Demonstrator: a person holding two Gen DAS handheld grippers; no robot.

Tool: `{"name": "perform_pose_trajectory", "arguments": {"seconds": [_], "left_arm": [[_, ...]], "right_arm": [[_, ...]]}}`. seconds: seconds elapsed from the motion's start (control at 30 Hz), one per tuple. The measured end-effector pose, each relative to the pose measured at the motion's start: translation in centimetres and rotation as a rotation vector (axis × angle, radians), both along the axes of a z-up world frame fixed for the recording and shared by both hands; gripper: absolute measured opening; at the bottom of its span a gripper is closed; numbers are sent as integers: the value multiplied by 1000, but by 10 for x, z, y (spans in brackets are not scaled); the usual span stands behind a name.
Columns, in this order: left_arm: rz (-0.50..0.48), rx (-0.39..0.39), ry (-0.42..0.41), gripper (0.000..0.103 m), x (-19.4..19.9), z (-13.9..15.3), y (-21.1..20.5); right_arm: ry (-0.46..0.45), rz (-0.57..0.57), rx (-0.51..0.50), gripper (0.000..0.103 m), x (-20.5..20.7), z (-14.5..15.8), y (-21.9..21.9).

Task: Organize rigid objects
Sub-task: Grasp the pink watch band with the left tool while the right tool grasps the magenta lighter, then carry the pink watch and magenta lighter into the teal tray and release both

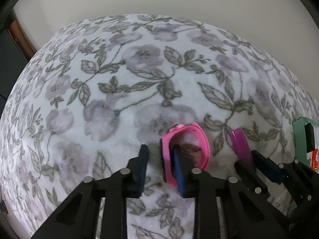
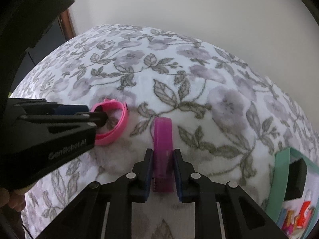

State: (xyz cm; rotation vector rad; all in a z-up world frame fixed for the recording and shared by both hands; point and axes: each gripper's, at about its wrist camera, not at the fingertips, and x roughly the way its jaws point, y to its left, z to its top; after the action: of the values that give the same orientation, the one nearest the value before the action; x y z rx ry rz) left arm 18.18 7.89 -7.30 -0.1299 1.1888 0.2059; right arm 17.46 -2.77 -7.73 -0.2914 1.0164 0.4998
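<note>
A pink looped watch band (image 1: 201,139) (image 2: 121,119) lies on the floral cloth (image 1: 119,79). My left gripper (image 1: 160,149) (image 2: 95,112) straddles its near side. One finger sits inside the loop and the other outside, where a strip of cloth shows between pad and band. A purple translucent plastic piece (image 2: 162,139) (image 1: 238,141) stands between the pads of my right gripper (image 2: 163,155) (image 1: 252,157), which is shut on its lower half.
A green open box (image 2: 281,179) (image 1: 299,139) at the right edge holds a black item and colourful packets. A person's hand (image 2: 12,199) holds the left tool. A pale wall and a dark wooden furniture edge (image 2: 68,23) lie beyond the cloth.
</note>
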Motion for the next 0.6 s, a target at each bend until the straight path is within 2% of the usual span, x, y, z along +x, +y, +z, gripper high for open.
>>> {"name": "perform_pose_trajectory", "arguments": {"seconds": [0.13,0.27,0.43,0.6], "left_arm": [[-3,22,3,15,-1,0,-2],[-6,36,5,13,-3,1,-7],[35,16,-7,12,-8,1,-8],[61,-33,-10,12,-17,7,-10]], "right_arm": [[10,-16,8,21,-9,0,-7],[29,-36,19,21,-17,2,-14],[46,-53,7,21,-32,4,-21],[78,-87,48,21,-46,7,-36]]}}
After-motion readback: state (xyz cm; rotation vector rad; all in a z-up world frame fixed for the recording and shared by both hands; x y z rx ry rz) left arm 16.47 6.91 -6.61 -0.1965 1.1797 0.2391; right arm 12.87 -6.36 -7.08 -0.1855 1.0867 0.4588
